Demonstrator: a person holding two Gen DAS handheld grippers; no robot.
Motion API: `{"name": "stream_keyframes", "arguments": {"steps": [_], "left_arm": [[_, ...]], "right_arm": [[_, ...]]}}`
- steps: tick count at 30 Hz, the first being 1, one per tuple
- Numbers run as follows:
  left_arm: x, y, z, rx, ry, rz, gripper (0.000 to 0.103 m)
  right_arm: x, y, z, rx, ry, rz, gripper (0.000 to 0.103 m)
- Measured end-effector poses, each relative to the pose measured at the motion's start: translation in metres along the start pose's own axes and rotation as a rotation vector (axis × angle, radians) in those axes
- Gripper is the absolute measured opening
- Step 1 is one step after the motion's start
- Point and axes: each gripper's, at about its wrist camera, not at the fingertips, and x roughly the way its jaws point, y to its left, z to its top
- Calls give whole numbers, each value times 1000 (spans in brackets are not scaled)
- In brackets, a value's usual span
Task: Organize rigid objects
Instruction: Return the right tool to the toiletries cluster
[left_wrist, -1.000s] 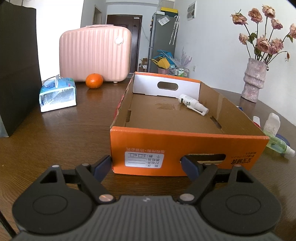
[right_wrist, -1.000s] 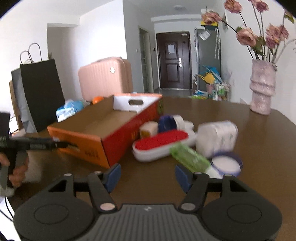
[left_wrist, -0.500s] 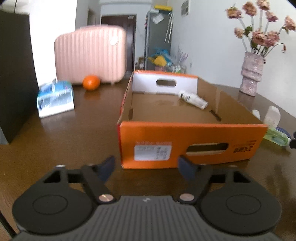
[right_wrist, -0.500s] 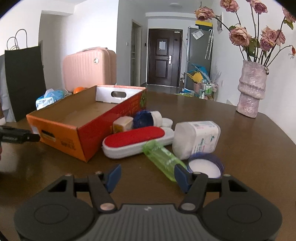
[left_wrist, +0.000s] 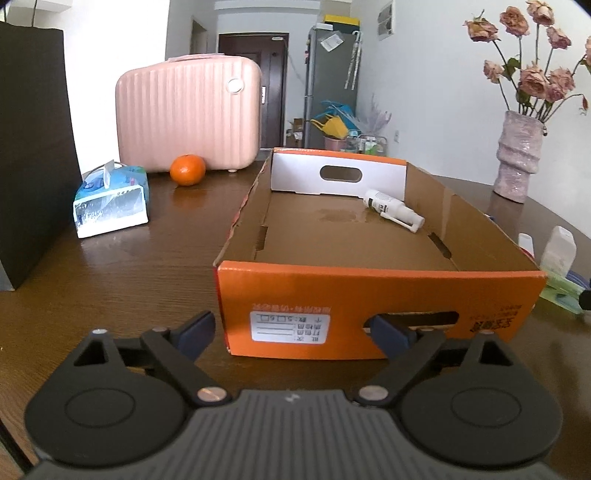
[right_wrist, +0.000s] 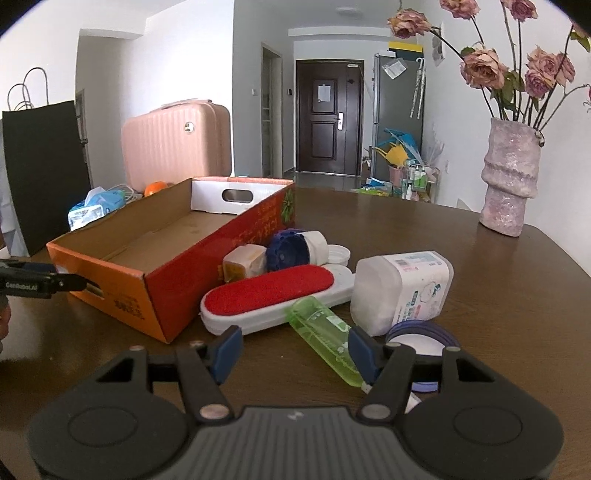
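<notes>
The left gripper (left_wrist: 291, 330) is spread and empty, facing the near short wall of the orange open-topped cardboard box (left_wrist: 380, 314). One white spray bottle (left_wrist: 391, 208) lies inside the box near its far right corner. The right gripper (right_wrist: 293, 349) is spread and empty, straddling the translucent green plastic tube (right_wrist: 325, 334), which lies right of the box beside the red-topped white lint brush (right_wrist: 273, 293) and the white square plastic jar (right_wrist: 400, 290).
</notes>
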Motion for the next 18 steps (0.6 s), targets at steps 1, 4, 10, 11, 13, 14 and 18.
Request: {"name": "stream_keyframes", "arguments": {"steps": [1,4,10,11,13,14,18], "left_arm": [[1,0,0,-2,-2,-1,85],[0,-3,1,7,-13,4,81],[-2,-2,1,25,-13,-14,78],[-3,-2,1,36,-11,-18,77],[-5,-1,-1,57,-12,-22,77],[-6,2,-1,58,-9,-28,77],[-10,15,-1,77,-10,-55,66]], "right_arm": [[0,-1,0,5,-2,2,62],[0,-2,0,8,-4,3,62],[2,-6,-1,11,4,-6,62],[3,-7,-1,10,6,-8,62],[4,-7,-1,4,10,-5,62],[4,-7,-1,-1,11,-3,62],[8,-3,4,-14,10,12,62]]}}
